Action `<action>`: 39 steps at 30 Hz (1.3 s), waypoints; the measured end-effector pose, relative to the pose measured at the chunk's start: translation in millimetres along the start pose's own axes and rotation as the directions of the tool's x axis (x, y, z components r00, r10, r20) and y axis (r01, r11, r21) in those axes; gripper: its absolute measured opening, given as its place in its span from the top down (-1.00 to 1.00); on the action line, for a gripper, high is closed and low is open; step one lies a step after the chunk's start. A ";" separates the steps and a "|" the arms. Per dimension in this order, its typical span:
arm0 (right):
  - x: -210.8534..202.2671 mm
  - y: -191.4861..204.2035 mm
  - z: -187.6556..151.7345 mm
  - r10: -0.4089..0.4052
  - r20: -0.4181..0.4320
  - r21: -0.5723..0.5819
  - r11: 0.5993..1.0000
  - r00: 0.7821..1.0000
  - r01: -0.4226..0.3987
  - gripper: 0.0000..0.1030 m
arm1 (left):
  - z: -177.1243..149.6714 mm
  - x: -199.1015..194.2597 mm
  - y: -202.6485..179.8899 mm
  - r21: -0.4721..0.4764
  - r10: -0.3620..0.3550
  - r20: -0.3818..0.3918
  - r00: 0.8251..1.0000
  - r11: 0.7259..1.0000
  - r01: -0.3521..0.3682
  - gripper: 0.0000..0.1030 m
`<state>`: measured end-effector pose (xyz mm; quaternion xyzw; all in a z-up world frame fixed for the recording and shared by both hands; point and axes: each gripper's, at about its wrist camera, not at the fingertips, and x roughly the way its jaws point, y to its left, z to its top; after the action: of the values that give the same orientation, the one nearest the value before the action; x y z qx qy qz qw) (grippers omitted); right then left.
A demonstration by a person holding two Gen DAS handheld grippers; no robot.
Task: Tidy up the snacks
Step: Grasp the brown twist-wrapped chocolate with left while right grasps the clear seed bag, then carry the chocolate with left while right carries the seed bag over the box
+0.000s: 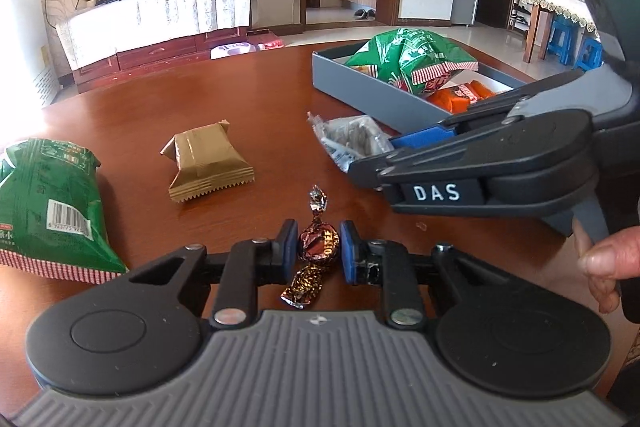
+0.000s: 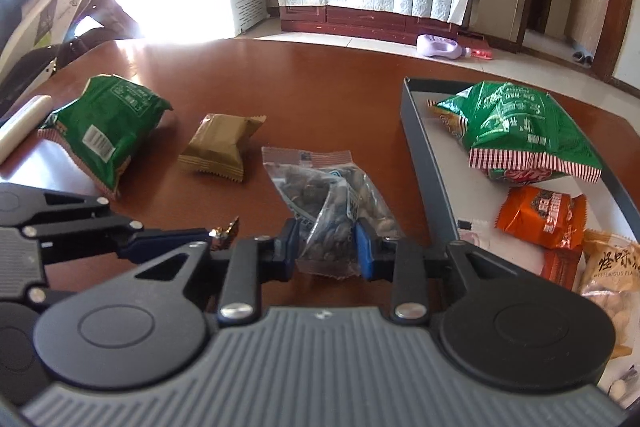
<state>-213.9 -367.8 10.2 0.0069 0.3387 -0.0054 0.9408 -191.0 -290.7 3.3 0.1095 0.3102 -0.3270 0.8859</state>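
A brown foil-wrapped candy (image 1: 319, 245) lies on the wooden table, and my left gripper (image 1: 319, 249) is shut on it, blue pads pressing both sides. In the right wrist view the left gripper (image 2: 204, 237) comes in from the left, with a twist of the candy (image 2: 228, 226) at its tips. My right gripper (image 2: 327, 251) is shut on the near end of a clear bag of dark seeds (image 2: 320, 187). From the left wrist view, the right gripper (image 1: 372, 163) pinches that bag (image 1: 352, 137) beside the grey tray (image 1: 360, 89).
The tray (image 2: 432, 187) holds a green bag (image 2: 516, 131), orange packets (image 2: 540, 215) and a pale nut bag (image 2: 612, 275). On the table lie another green bag (image 1: 48, 203) and a gold packet (image 1: 206, 163). A hand (image 1: 604, 267) grips the right tool's handle.
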 end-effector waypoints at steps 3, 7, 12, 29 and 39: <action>-4.1 -0.9 0.7 0.019 0.016 0.021 1.000 1.000 -0.020 0.35 | 0.9 0.4 2.2 -0.014 0.043 -0.005 0.999 0.999 -0.044 0.48; -17.4 0.2 1.5 0.034 0.059 0.037 0.999 0.998 -0.036 0.35 | 1.6 1.1 6.0 -0.024 0.102 0.004 0.995 0.994 -0.102 0.48; -39.5 10.0 -1.3 0.032 0.110 0.007 0.999 0.993 -0.032 0.36 | 4.3 0.4 4.6 -0.034 0.170 0.033 0.985 0.985 -0.169 0.48; -106.9 1.5 -13.2 0.001 0.269 0.009 1.000 0.963 -0.004 0.36 | 23.9 -11.6 -37.0 0.021 0.209 0.124 0.970 0.977 -0.213 0.48; -128.0 -15.0 -22.1 -0.036 0.299 0.037 0.999 0.954 0.026 0.36 | 41.2 -14.9 -53.7 0.009 0.204 0.175 0.963 0.978 -0.209 0.48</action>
<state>-326.7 -381.6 74.6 0.0161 0.1921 -0.0268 0.9809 -215.0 -340.3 45.3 0.1244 0.2147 -0.2453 0.9371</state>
